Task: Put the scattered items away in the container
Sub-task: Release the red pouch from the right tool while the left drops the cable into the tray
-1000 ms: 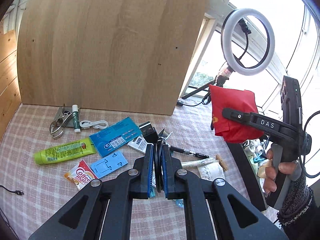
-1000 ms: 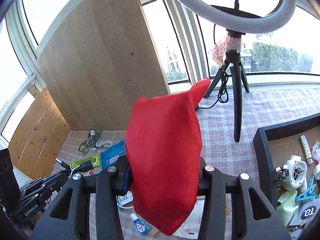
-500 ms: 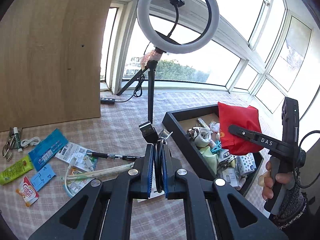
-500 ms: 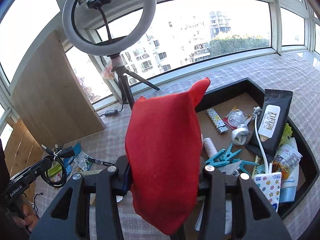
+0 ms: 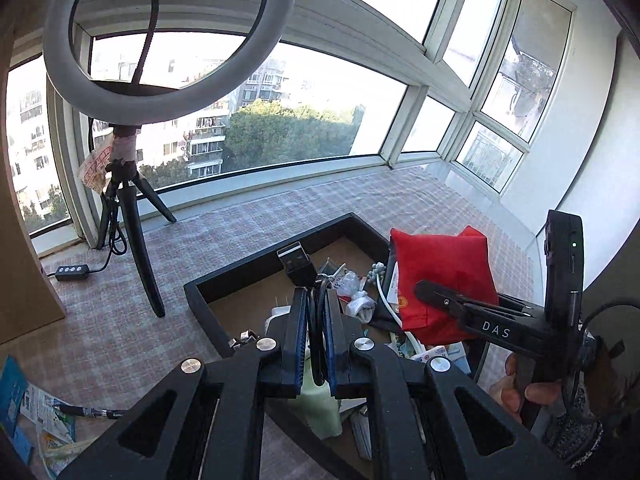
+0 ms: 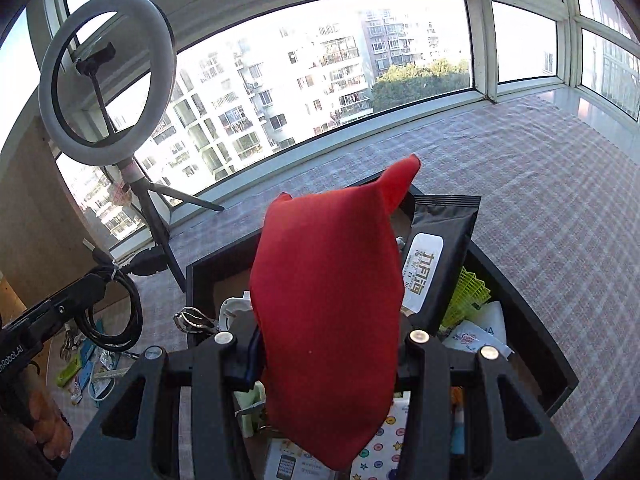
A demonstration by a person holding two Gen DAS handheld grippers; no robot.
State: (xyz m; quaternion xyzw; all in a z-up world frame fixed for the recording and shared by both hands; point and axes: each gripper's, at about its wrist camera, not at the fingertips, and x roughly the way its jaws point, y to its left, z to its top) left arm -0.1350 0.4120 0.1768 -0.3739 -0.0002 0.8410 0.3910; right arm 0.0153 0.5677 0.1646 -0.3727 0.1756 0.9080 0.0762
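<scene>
Both hands have swung away from the messy side of the desk and now hang over the black box, so both things look ready to drop in. The left tongs are squeezed almost shut on a coiled black cable, its plug sticking up. The right tongs are about half open, clamped on a red cloth pouch above the box. More small things wait on the desk at the left.
</scene>
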